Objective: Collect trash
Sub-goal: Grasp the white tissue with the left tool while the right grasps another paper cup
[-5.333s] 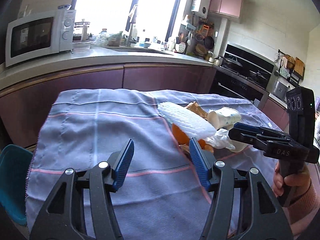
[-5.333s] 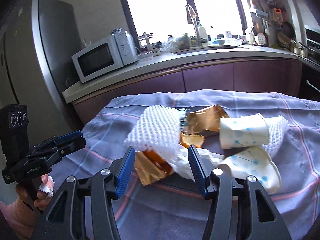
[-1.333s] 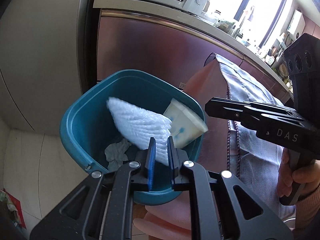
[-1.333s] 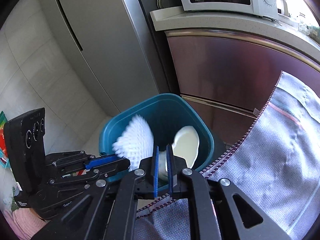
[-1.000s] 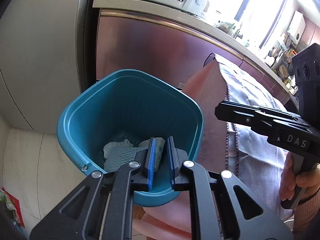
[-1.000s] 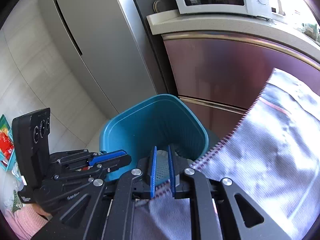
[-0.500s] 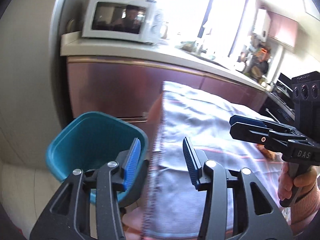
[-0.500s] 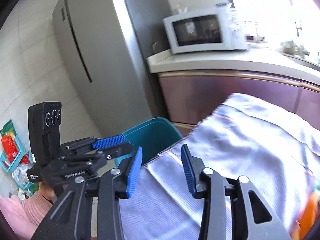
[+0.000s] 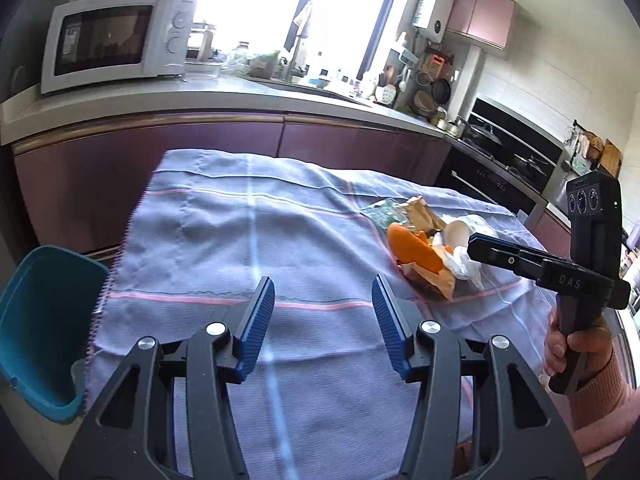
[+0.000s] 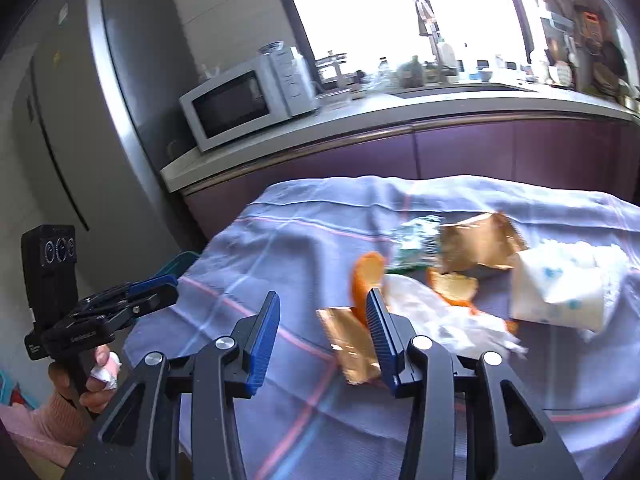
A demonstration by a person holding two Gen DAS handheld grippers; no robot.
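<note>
Two gaping tongs [image 9: 323, 304] [image 10: 320, 318], one paper cup [image 10: 556, 288], two gold wrappers [image 10: 480, 246], one teal bin [image 9: 36, 320]

1. Teal bin [image 9: 38, 320]: upright, open, on the floor off the cloth's left edge.
2. Orange peel [image 10: 366, 280]: curled pieces in the pile toward the cloth's right side.
3. Gold wrappers [image 10: 478, 242]: crumpled, one behind the peel, one in front.
4. Paper cup [image 10: 556, 294]: white, blue dots, on its side.
5. White tissue [image 10: 440, 316]: crumpled, mid-pile.

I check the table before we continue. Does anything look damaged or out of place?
Only the trash itself: a paper cup lies tipped on its side on the cloth, among orange peel and crumpled wrappers. Nothing looks spilled.
</note>
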